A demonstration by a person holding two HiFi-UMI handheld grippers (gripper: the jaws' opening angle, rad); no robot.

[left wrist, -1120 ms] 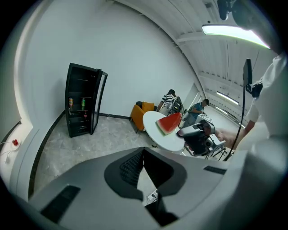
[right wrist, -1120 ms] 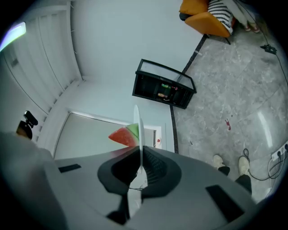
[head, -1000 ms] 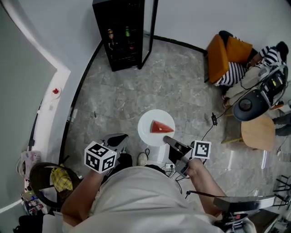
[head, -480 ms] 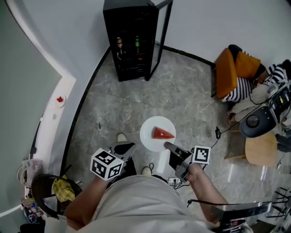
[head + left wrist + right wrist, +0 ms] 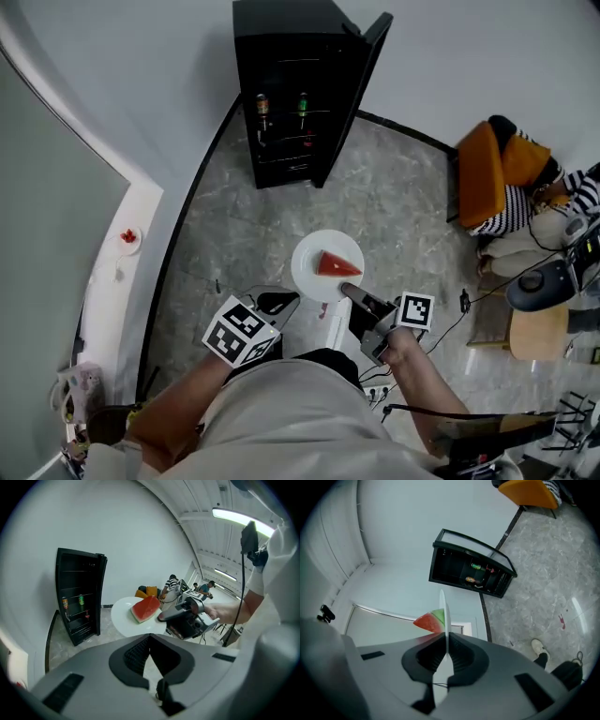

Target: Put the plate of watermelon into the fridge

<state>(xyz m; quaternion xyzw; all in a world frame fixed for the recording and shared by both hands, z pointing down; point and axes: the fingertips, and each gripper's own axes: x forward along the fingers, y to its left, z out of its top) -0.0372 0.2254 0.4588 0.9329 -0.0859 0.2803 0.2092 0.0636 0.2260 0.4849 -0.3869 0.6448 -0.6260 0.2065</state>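
A white plate [image 5: 314, 272] carrying a red watermelon wedge [image 5: 336, 265] is held level over the grey floor. My right gripper [image 5: 349, 292] is shut on its near rim; in the right gripper view the plate [image 5: 443, 609] stands edge-on between the pads, with the watermelon [image 5: 429, 620] on its left side. My left gripper [image 5: 281, 302] hangs to the plate's left, shut and holding nothing; in its own view the jaws [image 5: 150, 639] meet at the tips. The black fridge [image 5: 295, 89] stands ahead against the wall with its door [image 5: 361, 84] swung open to the right.
Bottles [image 5: 281, 105] sit on a fridge shelf. An orange chair [image 5: 487, 173] and a seated person in striped clothes [image 5: 562, 202] are at the right, near a round wooden table [image 5: 539, 333]. A white ledge [image 5: 122, 258] runs along the curved left wall.
The fridge has drawn nearer and more central in the head view as the person walks towards it. The plate stays in the right gripper's grip.
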